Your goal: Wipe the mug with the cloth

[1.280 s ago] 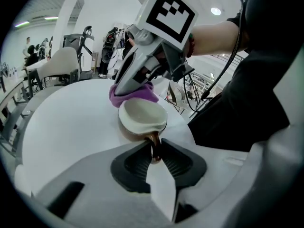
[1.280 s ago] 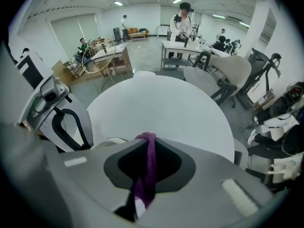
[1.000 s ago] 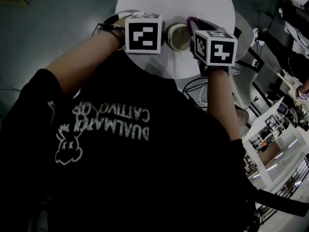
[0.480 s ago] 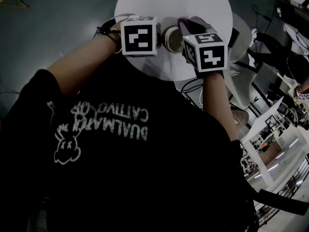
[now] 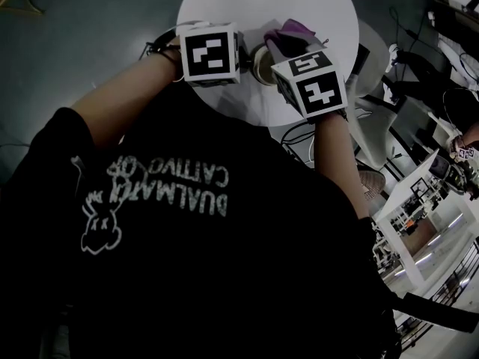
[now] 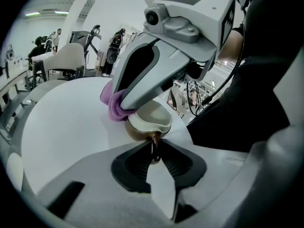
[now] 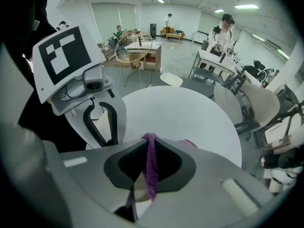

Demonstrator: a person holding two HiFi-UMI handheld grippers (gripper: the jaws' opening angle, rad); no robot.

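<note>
A round white table (image 5: 299,6) fills the top of the head view, with grey floor (image 5: 75,21) around it. The person's black T-shirt (image 5: 187,238) takes up most of the lower frame. Both bare forearms reach to the table's near edge. Behind the table, in the right gripper view, are desks, a wire basket chair (image 7: 135,44) and several people, well apart from the work.

The left gripper (image 6: 155,152) comes over the near-left edge of the table, with its marker cube (image 5: 209,53) on top. Its jaws are closing, and their tips pinch the thin handle of the mug (image 6: 149,119) between them. The right gripper (image 7: 149,148) comes in over the near-right edge under its own marker cube (image 5: 310,84). Its jaws stand nearly together, clamped on a fold of the cloth (image 7: 151,167), which hangs down through them.

The mug sits between the two grippers over the near half of the table. It is brown outside and cream inside, and it is tipped so that its mouth faces up and to one side. I cannot tell whether its base touches the tabletop.

The purple cloth is bunched at the right gripper's tips. It presses against the mug's rim on the side away from the handle.
</note>
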